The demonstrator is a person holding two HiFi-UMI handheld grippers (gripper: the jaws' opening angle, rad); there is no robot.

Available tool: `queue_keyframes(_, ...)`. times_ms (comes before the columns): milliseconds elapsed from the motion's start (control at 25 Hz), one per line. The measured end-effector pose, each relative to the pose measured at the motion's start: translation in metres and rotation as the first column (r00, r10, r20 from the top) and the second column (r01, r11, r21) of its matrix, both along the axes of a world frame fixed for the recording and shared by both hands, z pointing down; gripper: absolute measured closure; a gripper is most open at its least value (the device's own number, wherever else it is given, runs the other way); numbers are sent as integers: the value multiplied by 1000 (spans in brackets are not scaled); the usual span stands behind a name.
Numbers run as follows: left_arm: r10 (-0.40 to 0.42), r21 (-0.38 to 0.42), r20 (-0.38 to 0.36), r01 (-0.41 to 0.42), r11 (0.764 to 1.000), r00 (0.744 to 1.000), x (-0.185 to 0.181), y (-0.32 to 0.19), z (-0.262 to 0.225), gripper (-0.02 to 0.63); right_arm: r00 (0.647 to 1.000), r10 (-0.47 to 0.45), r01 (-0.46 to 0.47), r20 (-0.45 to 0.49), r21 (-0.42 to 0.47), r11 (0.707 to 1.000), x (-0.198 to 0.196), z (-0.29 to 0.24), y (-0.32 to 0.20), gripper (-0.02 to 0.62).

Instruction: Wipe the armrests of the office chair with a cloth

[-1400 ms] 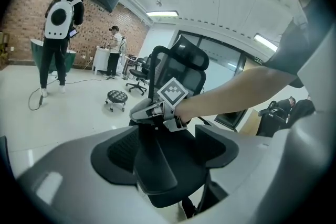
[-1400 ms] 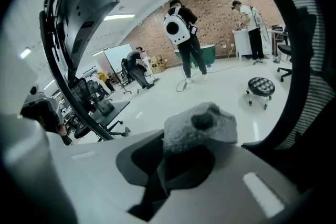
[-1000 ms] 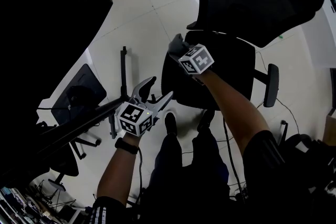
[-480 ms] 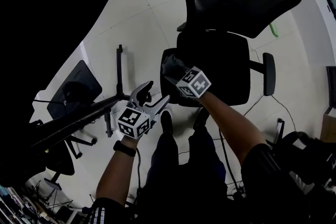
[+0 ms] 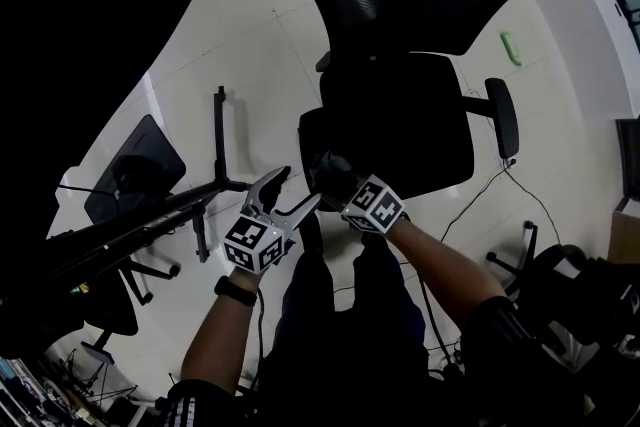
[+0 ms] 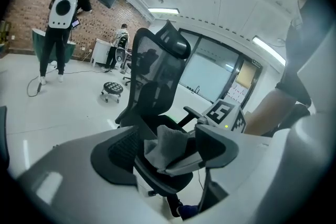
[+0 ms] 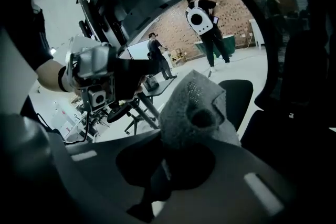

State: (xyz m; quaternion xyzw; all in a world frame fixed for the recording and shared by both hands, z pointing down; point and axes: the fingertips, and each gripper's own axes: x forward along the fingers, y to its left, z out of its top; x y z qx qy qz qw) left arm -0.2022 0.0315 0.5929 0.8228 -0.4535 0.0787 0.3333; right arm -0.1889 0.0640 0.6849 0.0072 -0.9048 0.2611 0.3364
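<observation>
The black office chair (image 5: 420, 35) stands in front of me on the pale floor. Its left armrest (image 5: 308, 130) runs toward me; its right armrest (image 5: 503, 115) sticks out on the far side of the seat. My right gripper (image 5: 338, 185) is shut on a grey cloth (image 5: 323, 168) at the near end of the left armrest. In the right gripper view the cloth (image 7: 194, 107) bulges from the right gripper (image 7: 184, 155), with a black pad (image 7: 237, 97) behind it. My left gripper (image 5: 295, 188) is open and holds nothing, just left of the cloth (image 6: 168, 147).
A black desk (image 5: 90, 5) fills the upper left. A dark stand (image 5: 218, 135) and a second chair's base (image 5: 130, 180) lie left of my arms. A green item (image 5: 511, 47) and cables (image 5: 500, 180) are on the floor at right. People (image 6: 60, 23) stand far off.
My right gripper has slid toward me along the left armrest with the cloth in it, ending close beside the left gripper. The left gripper has barely moved.
</observation>
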Motion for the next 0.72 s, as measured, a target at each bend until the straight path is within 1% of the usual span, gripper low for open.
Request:
queue_keyframes(200, 22, -6, -9, -22, 1000, 1000, 17, 8, 0, 244, 999, -51, 51, -7, -18, 999, 28, -1, 35, 580)
queue_keyframes(480, 40, -3, -10, -40, 999, 999, 30, 14, -4, 244, 993, -112, 110, -30, -44, 993, 48, -2, 51, 580)
queue_keyframes(720, 56, 0, -13, -56, 998, 998, 39, 17, -9, 244, 992, -118, 114, -41, -89, 989, 65, -1, 68, 580)
